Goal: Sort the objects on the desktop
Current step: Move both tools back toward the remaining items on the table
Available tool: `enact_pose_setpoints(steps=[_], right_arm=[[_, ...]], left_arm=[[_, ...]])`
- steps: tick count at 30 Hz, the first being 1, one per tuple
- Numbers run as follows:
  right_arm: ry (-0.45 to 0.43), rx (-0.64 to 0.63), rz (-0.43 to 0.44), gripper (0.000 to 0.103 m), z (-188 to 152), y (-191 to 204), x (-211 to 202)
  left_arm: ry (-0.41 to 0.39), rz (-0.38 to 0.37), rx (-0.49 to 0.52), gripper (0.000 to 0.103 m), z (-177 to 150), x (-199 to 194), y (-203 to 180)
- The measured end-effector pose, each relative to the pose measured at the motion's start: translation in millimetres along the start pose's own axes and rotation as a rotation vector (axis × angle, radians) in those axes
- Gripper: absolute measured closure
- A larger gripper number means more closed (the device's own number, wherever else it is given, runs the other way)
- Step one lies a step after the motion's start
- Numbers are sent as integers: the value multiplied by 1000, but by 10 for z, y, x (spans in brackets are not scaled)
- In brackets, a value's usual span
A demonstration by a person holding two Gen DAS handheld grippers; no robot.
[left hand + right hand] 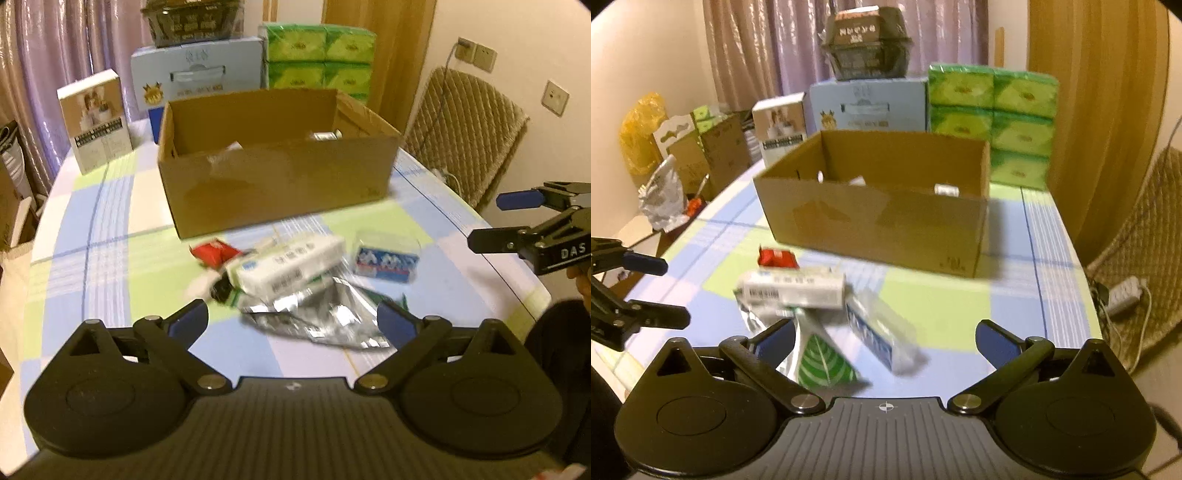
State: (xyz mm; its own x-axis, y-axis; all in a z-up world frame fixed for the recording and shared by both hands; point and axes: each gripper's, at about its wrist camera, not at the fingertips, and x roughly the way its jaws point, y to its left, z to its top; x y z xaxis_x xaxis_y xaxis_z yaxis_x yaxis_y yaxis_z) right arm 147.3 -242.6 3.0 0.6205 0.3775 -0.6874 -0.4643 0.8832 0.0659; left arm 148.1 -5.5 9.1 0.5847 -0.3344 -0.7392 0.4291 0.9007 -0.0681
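Checked tablecloth (pixel 92 229) in blue, green and white covers the table; curtains behind, quilted chair (pixel 469 129) off to the side. Left wrist view: left gripper (pixel 293 319) has its jaws spread wide, holding nothing, both blue pads clear of the clutter. Just ahead of the jaws and between them lies a silver foil pouch (pixel 325 317). A white carton (pixel 288 264) rests on top of it, further forward. Beyond the left-hand jaw, a red packet (pixel 214 251). Forward of the right-hand jaw, a blue-and-white pack (pixel 386 260) in clear wrap (blurred, label unreadable). Well ahead of everything stands an open cardboard box (pixel 273 184), some small items inside, can't tell what. Right gripper (pixel 487 219) shows at the far right edge, jaws apart, empty.

Right wrist view: right gripper (pixel 884 338) jaws also wide, nothing held. Between the jaws, nearer the left-hand one, a green leaf-print packet (pixel 823 363), with the blue-and-white pack (pixel 882 341) just beside it toward centre. White carton (pixel 794 290) sits ahead of the left-hand jaw over the foil pouch (pixel 757 315); red packet (pixel 775 257) beyond that. Cardboard box (pixel 882 218) straight ahead, apart from the pile. Green tissue packs (pixel 993 118) stacked behind it. Left gripper (pixel 676 290) at the left edge, jaws parted.
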Motion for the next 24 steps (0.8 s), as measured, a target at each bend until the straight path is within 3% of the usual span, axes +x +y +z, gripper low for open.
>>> enact_pose_setpoints(steps=[4,11,20,24], right_arm=[[30,5,-16,2,-203,-18,-4],[68,23,-29,2,-477,-76,-30],[89,-37,-43,2,-446,-173,38],[121,-114,-19,2,-404,-178,177]], left_arm=[[4,-4,-33,5,-135,-10,-77],[34,-29,-173,4,-352,137,-151],[76,-69,-323,4,-358,351,-204],[95,-60,-335,4,-287,482,-245]])
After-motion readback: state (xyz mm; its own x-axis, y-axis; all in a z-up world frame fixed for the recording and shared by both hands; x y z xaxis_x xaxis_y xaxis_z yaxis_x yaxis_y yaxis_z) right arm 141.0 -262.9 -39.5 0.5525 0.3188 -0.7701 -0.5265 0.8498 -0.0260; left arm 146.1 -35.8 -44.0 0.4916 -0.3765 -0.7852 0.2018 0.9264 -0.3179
